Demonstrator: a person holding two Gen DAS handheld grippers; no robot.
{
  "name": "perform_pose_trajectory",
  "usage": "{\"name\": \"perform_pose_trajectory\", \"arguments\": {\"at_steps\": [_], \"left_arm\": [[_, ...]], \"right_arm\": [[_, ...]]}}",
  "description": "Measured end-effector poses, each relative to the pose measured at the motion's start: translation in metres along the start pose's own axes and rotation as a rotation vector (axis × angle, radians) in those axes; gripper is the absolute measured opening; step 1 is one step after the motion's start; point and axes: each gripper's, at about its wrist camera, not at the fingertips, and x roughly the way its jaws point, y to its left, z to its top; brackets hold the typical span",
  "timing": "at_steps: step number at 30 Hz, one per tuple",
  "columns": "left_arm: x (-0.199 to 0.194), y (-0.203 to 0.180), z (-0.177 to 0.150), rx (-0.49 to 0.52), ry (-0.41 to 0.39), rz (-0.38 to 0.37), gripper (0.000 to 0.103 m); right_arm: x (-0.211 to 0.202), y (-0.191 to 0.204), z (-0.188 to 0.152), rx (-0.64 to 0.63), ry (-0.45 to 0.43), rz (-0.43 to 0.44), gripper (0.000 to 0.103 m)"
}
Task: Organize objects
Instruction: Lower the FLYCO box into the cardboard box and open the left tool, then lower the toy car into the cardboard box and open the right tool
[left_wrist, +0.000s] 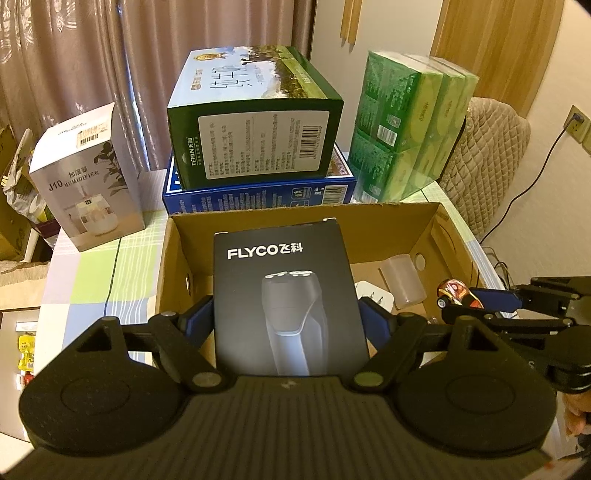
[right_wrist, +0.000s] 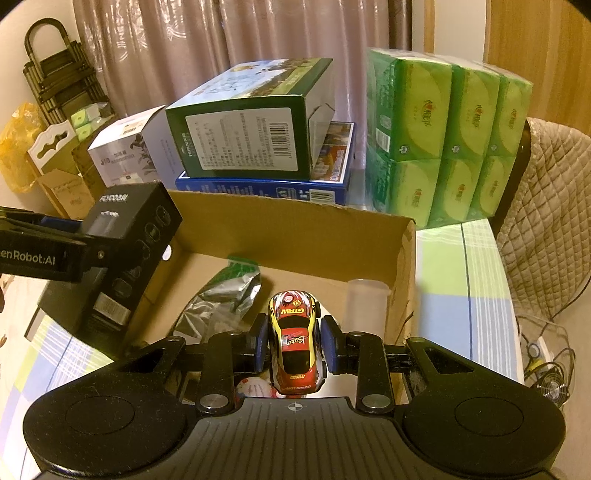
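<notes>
An open cardboard box (left_wrist: 295, 212) stands on the checked tablecloth. My left gripper (left_wrist: 288, 314) is shut on a black FLYCO shaver box (left_wrist: 284, 288), its blue pads pressing both long sides, and holds it tilted over the carton's left half. My right gripper (right_wrist: 295, 347) is shut on a red and yellow toy car (right_wrist: 295, 343), held nose down over the carton's right half. From the left wrist view the car (left_wrist: 458, 293) shows at the right. Inside the carton lie a silver foil pouch (right_wrist: 221, 299), a translucent cup (right_wrist: 365, 306) and a white plug (left_wrist: 373, 295).
Behind the carton a green box (left_wrist: 255, 122) lies on a flat blue box (left_wrist: 258, 194). A white humidifier box (left_wrist: 88, 177) stands at the left, green tissue packs (left_wrist: 410, 125) at the right. A quilted chair back (right_wrist: 546, 206) and cables (right_wrist: 546, 354) lie beyond the table's right edge.
</notes>
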Motion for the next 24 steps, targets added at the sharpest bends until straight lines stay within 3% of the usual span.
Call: {"name": "perform_pose_trajectory", "arguments": {"at_steps": [3, 24], "left_arm": [[0.0001, 0.0003, 0.0011, -0.008, -0.012, 0.014, 0.083], [-0.0041, -0.0011, -0.0051, 0.009, 0.005, 0.024, 0.083]], "right_arm": [[-0.0011, -0.0018, -0.0002, 0.002, -0.002, -0.001, 0.027], [-0.0062, -0.0040, 0.0016, 0.015, -0.013, 0.001, 0.027]]}}
